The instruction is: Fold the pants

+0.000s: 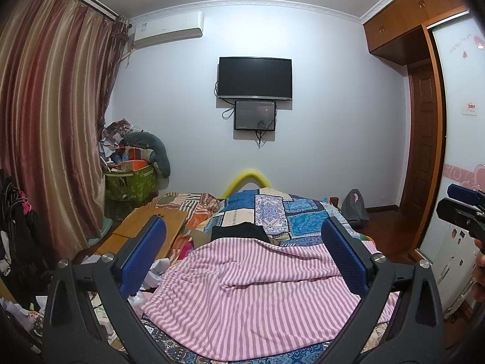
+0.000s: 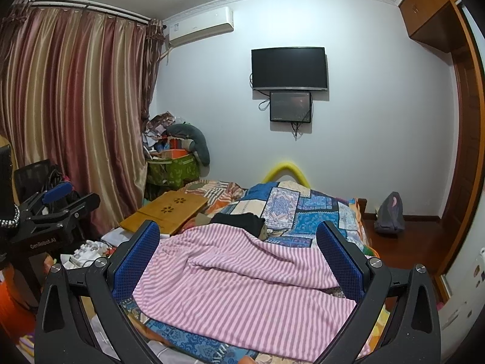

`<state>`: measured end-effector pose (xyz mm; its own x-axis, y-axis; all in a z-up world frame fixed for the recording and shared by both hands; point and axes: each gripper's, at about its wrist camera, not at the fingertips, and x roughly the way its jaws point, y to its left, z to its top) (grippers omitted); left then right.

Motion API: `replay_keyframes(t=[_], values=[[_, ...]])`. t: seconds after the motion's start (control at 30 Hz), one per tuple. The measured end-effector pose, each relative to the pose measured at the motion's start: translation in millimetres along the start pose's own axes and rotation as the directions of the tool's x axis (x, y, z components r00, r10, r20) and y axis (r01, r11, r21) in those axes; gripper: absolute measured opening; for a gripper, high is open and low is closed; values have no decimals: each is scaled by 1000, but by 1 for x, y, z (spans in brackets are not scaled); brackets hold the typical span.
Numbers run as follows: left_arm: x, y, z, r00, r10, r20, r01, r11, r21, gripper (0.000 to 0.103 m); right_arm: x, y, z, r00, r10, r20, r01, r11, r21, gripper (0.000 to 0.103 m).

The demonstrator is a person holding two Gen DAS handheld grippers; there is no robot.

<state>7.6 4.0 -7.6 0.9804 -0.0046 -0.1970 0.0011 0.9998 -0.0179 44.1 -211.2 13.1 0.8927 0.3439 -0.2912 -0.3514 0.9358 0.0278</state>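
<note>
Pink and white striped pants (image 1: 257, 297) lie spread and wrinkled on the patchwork bedspread (image 1: 272, 209); they also show in the right wrist view (image 2: 242, 288). My left gripper (image 1: 244, 236) is open and empty, held above the pants with blue pads wide apart. My right gripper (image 2: 238, 239) is also open and empty above the pants. The right gripper shows at the right edge of the left wrist view (image 1: 463, 212). The left gripper shows at the left of the right wrist view (image 2: 57, 203).
A black folded garment (image 1: 239, 230) lies just beyond the pants. A wooden lap table (image 2: 169, 209) sits on the bed's left side. Clutter and a green bin (image 1: 130, 182) stand by the curtain. A grey bag (image 2: 389, 212) sits on the floor at right.
</note>
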Motion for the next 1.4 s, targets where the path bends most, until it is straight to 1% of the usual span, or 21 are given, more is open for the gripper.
replay_keyframes(t=[0.47, 1.4], values=[[2, 2, -1, 1000, 17, -6, -17, 1000, -9, 103, 3, 5, 0, 1000, 9, -8, -9, 1000, -1, 103], [2, -1, 1, 1000, 10, -1, -10, 1000, 5, 103, 3, 1, 0, 1000, 11, -16, -11, 1000, 5, 103]])
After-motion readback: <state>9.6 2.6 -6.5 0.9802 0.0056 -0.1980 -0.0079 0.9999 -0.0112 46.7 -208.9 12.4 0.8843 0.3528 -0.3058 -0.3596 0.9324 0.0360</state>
